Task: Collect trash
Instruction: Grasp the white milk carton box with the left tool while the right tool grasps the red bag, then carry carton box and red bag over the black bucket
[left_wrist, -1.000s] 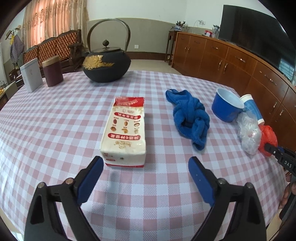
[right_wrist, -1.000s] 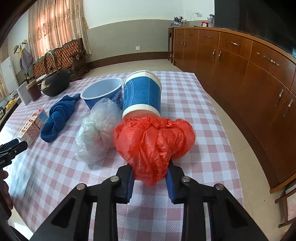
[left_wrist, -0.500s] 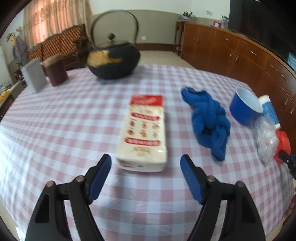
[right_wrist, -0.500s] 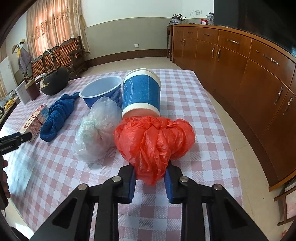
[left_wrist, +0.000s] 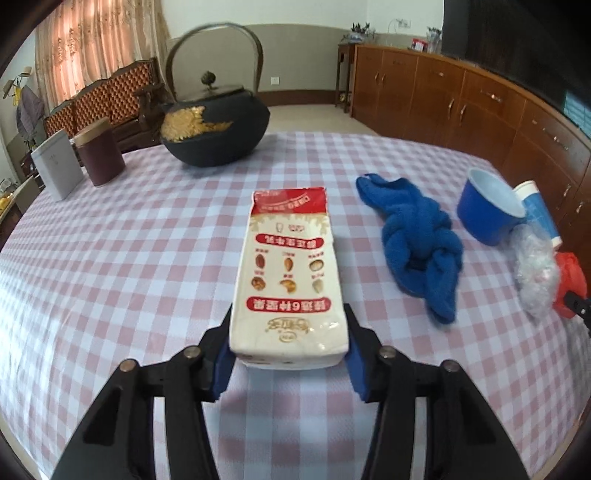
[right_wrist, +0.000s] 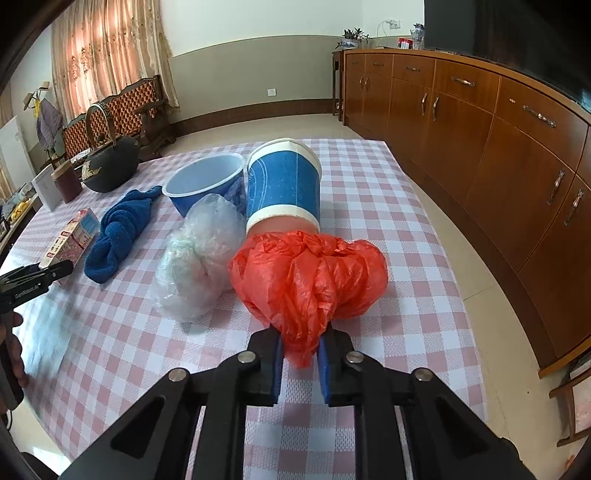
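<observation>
Left gripper (left_wrist: 288, 360): jaws closing on the near end of a white-and-red carton (left_wrist: 290, 277) lying flat mid-table, blue pads (left_wrist: 221, 363) at its two sides. Right gripper (right_wrist: 300, 356): jaws closing, pinching the tail of a crumpled red plastic bag (right_wrist: 310, 275) near the table's right edge. Just left of that bag, a clear plastic bag (right_wrist: 197, 267); behind both, a blue bowl (right_wrist: 207, 188) and a blue paper cup (right_wrist: 284, 184) (tipped on its side). A blue cloth (left_wrist: 419, 240) lay between carton and bowl.

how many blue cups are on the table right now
2. An upright blue cup stands behind the clear bag; a tipped blue cup lies beside it, behind the red bag. Others could be hidden.
</observation>
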